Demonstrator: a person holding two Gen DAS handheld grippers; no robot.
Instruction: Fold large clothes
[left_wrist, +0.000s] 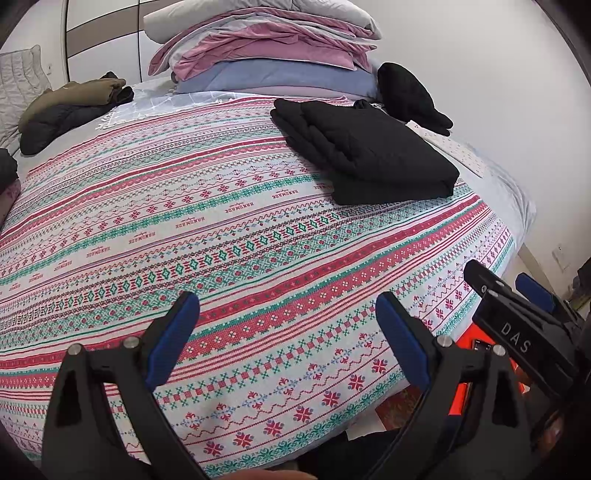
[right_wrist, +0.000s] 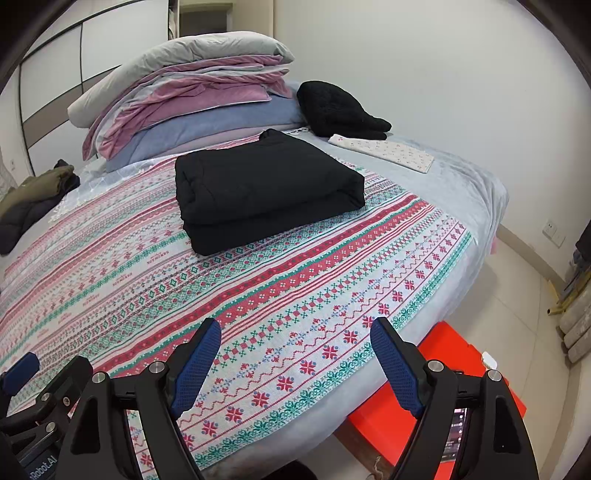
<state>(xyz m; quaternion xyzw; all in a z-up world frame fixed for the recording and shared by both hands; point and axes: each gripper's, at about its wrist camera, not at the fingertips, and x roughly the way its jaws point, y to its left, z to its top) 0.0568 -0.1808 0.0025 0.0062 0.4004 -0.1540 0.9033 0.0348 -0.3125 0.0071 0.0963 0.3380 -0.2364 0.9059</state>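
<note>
We see the folded black garment lying flat on the patterned bedspread, and we take this garment as our landmark. It is a thick rectangular bundle with the layers stacked one on another, and nothing touches it.

Our left gripper hangs low over the bedspread, well in front of the garment, with its two blue pads spread wide and only cloth pattern between them. Our right gripper is also well in front of the garment, near the edge of the bed, its fingers parted wide and holding nothing.

Behind the garment rises a pile of folded bedding in grey, pink and blue. Just behind the garment to the right lies a second dark piece of clothing, perhaps a knitted one, but the view is too coarse for us to be sure. Far to the left of the garment we see an olive and dark jacket heap. In front of the garment and lower, beside the bed, stands a red box on the floor.
</note>
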